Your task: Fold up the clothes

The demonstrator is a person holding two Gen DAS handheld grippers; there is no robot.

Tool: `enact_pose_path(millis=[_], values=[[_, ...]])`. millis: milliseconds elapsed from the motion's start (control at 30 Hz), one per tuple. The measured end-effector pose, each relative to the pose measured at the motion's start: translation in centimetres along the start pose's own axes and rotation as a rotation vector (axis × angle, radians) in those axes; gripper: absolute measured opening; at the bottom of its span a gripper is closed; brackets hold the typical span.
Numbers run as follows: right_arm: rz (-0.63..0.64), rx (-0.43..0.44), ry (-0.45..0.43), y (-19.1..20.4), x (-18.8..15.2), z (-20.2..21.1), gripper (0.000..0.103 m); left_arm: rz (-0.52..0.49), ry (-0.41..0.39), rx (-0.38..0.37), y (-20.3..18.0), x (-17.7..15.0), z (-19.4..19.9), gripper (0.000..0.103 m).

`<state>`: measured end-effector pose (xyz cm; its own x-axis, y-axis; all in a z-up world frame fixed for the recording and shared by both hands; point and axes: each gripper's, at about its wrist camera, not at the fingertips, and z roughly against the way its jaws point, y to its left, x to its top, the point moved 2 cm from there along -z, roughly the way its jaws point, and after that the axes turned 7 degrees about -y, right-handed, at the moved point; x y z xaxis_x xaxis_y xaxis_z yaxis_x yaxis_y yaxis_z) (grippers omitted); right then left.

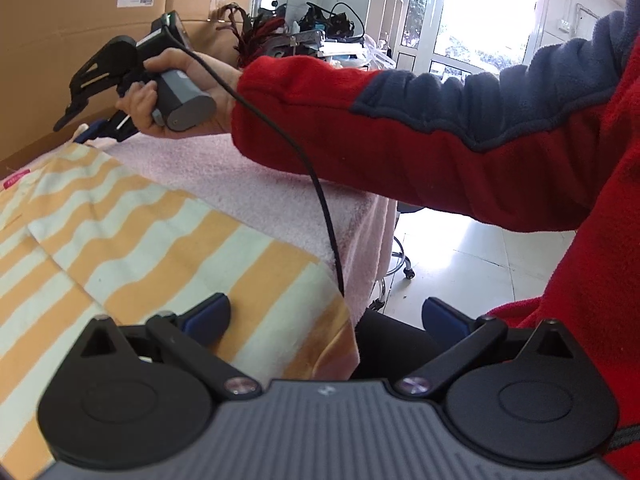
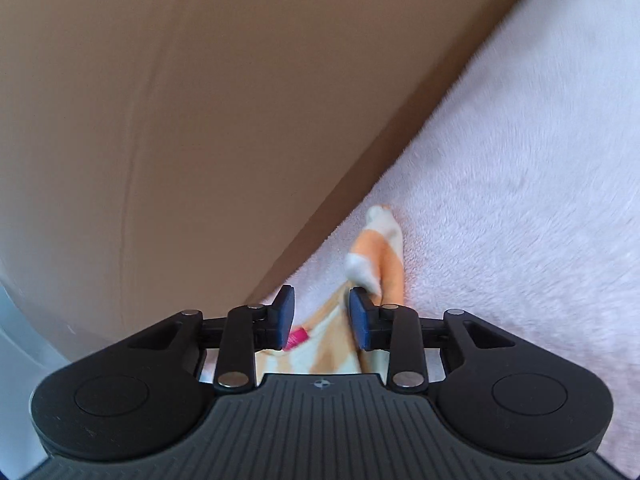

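1. The orange-and-white striped cloth (image 1: pixel 168 240) is lying spread over a pink fleece cover (image 1: pixel 280 184) on the bench, already doubled over in part, with its long axis running from the near corner by the left tool (image 1: pixel 324 312) away toward the far corner by the right tool (image 2: pixel 322 312).
2. The left tool is standing with its blue pads wide apart, one pad (image 1: pixel 212 312) resting over the striped cloth and the other hanging past the bench edge, so the cloth's near corner is lying between them unpinched.
3. The right tool is standing partly apart. A bunched far corner of the cloth, with a small pink tag (image 2: pixel 298 338), is lying between its pads; the right pad looks to be touching the fabric, the left pad is apart from it, so nothing is clamped.
4. In the left wrist view the person's right hand (image 1: pixel 176 92) is holding that tool low at the far edge, just beside a cardboard box (image 1: pixel 60 40) that is standing against the bench.
5. The coming move probably turns on that far corner: it is lying directly ahead of the right tool, so the right hand is the nearer one.
6. No container is in play; what the box holds is hidden.
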<state>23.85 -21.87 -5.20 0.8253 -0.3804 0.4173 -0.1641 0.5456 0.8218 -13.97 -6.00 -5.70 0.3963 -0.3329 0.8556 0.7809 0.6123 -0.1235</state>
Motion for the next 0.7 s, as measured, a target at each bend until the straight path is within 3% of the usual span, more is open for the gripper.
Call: enact_pose_path(millis=[67,167,233,333,400,500,700], values=[[0.099,-0.028,0.039,1.0,-0.4,0.2,0.033,0.001,-0.001,-0.002,0.1,0.0,0.0,0.102],[0.250,-0.114,0.021,1.9,-0.6,-0.1,0.002,0.003,-0.003,-0.004,0.2,-0.1,0.0,0.102],[0.288,-0.102,-0.020,2.2,-0.8,0.4,0.002,0.005,-0.004,-0.005,0.2,-0.1,0.0,0.102],[0.190,0.124,-0.093,2.6,-1.4,2.3,0.002,0.009,-0.006,-0.006,0.3,-0.2,0.1,0.102],[0.172,0.166,-0.077,2.1,-1.5,2.7,0.002,0.015,-0.008,-0.006,0.4,-0.1,0.2,0.102],[0.207,-0.096,-0.035,-0.1,-1.6,1.8,0.002,0.010,-0.008,-0.008,0.4,-0.2,0.3,0.102],[0.192,-0.110,-0.071,-0.9,-1.6,3.0,0.006,0.013,-0.011,-0.020,0.6,-0.2,0.6,0.102]])
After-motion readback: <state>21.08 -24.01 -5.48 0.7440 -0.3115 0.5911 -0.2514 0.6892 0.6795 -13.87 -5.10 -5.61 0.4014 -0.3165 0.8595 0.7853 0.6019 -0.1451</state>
